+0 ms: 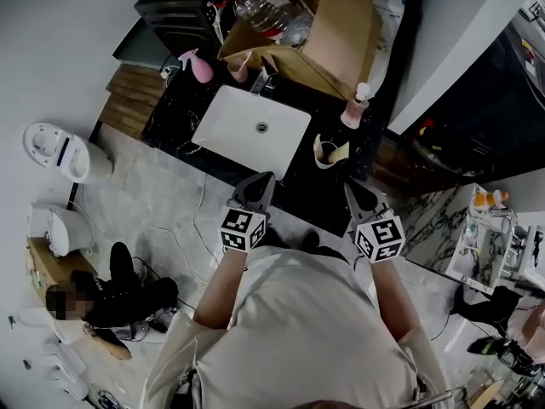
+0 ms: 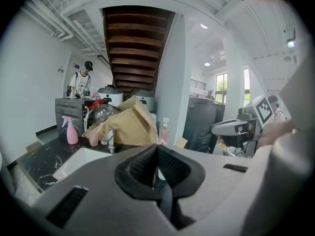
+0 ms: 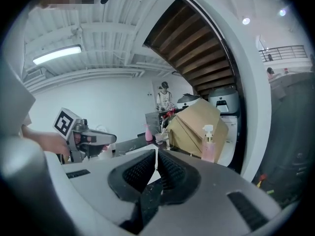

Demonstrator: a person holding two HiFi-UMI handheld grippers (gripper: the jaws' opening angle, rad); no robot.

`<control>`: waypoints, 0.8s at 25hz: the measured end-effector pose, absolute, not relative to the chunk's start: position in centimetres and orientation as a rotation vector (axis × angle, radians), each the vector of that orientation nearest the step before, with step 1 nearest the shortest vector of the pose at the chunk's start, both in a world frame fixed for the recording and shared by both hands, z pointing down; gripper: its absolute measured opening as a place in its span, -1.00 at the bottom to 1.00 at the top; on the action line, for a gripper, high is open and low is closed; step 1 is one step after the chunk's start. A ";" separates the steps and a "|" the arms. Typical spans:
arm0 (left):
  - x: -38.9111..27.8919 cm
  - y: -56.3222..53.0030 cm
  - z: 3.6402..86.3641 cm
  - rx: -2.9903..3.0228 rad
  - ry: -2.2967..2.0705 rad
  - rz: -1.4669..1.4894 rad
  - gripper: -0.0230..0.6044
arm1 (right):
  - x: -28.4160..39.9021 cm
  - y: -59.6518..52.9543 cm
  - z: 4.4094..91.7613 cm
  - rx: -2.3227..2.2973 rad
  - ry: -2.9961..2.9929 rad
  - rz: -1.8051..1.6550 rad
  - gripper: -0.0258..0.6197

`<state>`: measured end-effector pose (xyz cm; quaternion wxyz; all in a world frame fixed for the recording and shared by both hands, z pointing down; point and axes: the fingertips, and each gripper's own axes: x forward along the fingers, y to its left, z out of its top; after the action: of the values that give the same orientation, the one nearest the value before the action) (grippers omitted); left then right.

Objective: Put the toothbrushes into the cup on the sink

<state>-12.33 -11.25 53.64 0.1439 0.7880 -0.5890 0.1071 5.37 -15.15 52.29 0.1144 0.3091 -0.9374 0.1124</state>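
Note:
A pale cup (image 1: 330, 152) stands on the black counter (image 1: 174, 118) to the right of the white sink (image 1: 255, 130). What it holds is too small to tell, and I cannot make out any toothbrush. My left gripper (image 1: 260, 182) hovers at the counter's near edge in front of the sink, shut and empty (image 2: 157, 149). The right gripper (image 1: 352, 191) is just in front of the cup, jaws together with nothing between them (image 3: 156, 154). Each gripper shows in the other's view: the right gripper (image 2: 243, 126), the left gripper (image 3: 86, 139).
A cardboard box (image 1: 332, 32) fills the back of the counter behind the faucet (image 1: 261, 79). A pink spray bottle (image 1: 197, 65) stands at back left, a pink soap dispenser (image 1: 356, 105) beyond the cup. A person (image 1: 111, 301) crouches on the floor at lower left.

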 end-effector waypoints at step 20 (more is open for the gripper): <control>-15.3 -9.6 52.2 2.344 -1.603 0.279 -0.90 | 3.5 -13.5 50.6 1.102 -2.708 0.316 -0.81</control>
<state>-15.34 -9.61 52.22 0.1437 0.8129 -0.5561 0.0969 3.52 -13.50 50.59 0.1001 0.3729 -0.9162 0.1070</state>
